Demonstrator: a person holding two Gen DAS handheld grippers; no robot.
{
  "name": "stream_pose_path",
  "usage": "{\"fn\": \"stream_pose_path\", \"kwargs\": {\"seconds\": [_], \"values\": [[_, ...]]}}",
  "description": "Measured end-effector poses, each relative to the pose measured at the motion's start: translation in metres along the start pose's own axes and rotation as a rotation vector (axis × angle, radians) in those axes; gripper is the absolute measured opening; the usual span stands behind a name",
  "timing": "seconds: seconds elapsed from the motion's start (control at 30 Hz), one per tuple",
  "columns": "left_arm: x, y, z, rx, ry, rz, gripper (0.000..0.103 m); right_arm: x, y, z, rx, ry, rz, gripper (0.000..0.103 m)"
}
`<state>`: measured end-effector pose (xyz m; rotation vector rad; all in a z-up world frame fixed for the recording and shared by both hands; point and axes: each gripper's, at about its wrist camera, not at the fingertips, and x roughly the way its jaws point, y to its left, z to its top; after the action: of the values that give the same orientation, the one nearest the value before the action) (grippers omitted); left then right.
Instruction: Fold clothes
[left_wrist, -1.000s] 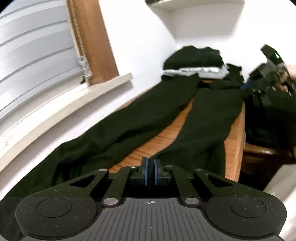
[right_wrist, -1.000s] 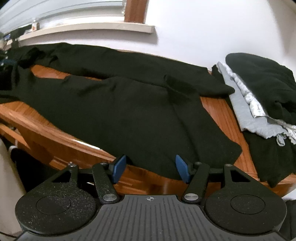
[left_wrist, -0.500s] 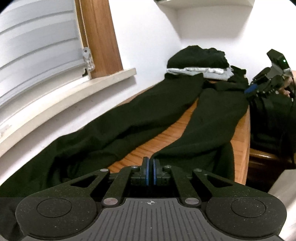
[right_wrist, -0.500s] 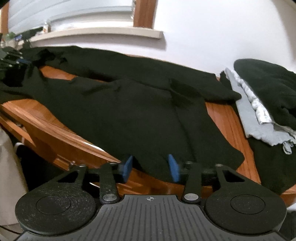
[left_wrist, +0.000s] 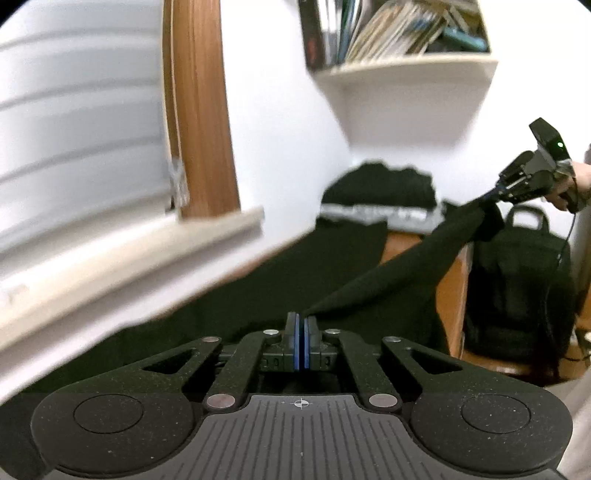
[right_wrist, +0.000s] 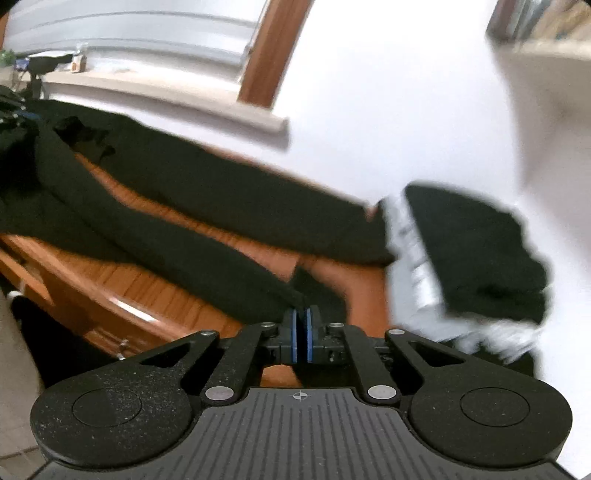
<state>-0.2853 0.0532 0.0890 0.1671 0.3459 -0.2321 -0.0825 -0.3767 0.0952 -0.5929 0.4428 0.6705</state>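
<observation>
Black trousers (left_wrist: 388, 280) lie lengthwise on a wooden table (left_wrist: 448, 288), one leg along the wall and one near the front edge. My left gripper (left_wrist: 300, 319) is shut on one end of the near leg. That leg runs taut and raised to my right gripper (left_wrist: 496, 190), held by a hand at the far right. In the right wrist view my right gripper (right_wrist: 302, 314) is shut on a pinch of the trousers (right_wrist: 184, 206) above the table (right_wrist: 122, 291). Both views are blurred.
A pile of folded black and grey clothes (left_wrist: 376, 188) (right_wrist: 476, 251) sits at the table's far end by the wall. A black bag (left_wrist: 517, 288) stands beside the table. A window sill (left_wrist: 129, 251) runs along the wall, under a shelf of books (left_wrist: 406, 62).
My right gripper has shut on the edge of the trousers and lifted it. My left gripper, shut throughout, has also risen, and the near leg now hangs taut between them.
</observation>
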Motion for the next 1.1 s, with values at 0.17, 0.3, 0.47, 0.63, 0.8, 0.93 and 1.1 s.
{"fn": "stream_pose_path", "kwargs": {"seconds": [0.17, 0.3, 0.47, 0.63, 0.8, 0.93, 1.1], "values": [[0.020, 0.025, 0.018, -0.043, -0.014, 0.060, 0.002, 0.032, -0.015, 0.049, -0.056, -0.041, -0.110, 0.006], [0.075, 0.060, 0.008, -0.139, 0.111, 0.129, 0.003, 0.095, -0.024, 0.083, -0.065, -0.042, -0.196, 0.032], [0.124, 0.083, -0.024, -0.205, 0.272, 0.142, 0.006, 0.147, -0.024, 0.078, -0.012, -0.006, -0.158, 0.035], [0.121, 0.086, -0.032, -0.218, 0.249, 0.101, 0.009, 0.128, -0.045, 0.031, 0.126, -0.007, -0.086, 0.052], [0.117, 0.092, -0.044, -0.254, 0.221, 0.056, 0.010, 0.117, -0.075, -0.039, 0.352, 0.045, -0.035, 0.056], [0.116, 0.103, -0.048, -0.313, 0.193, 0.037, 0.011, 0.122, -0.078, -0.075, 0.466, 0.070, 0.010, 0.060], [0.118, 0.105, -0.047, -0.322, 0.197, 0.039, 0.013, 0.129, -0.070, -0.084, 0.491, 0.042, 0.089, 0.060]]}}
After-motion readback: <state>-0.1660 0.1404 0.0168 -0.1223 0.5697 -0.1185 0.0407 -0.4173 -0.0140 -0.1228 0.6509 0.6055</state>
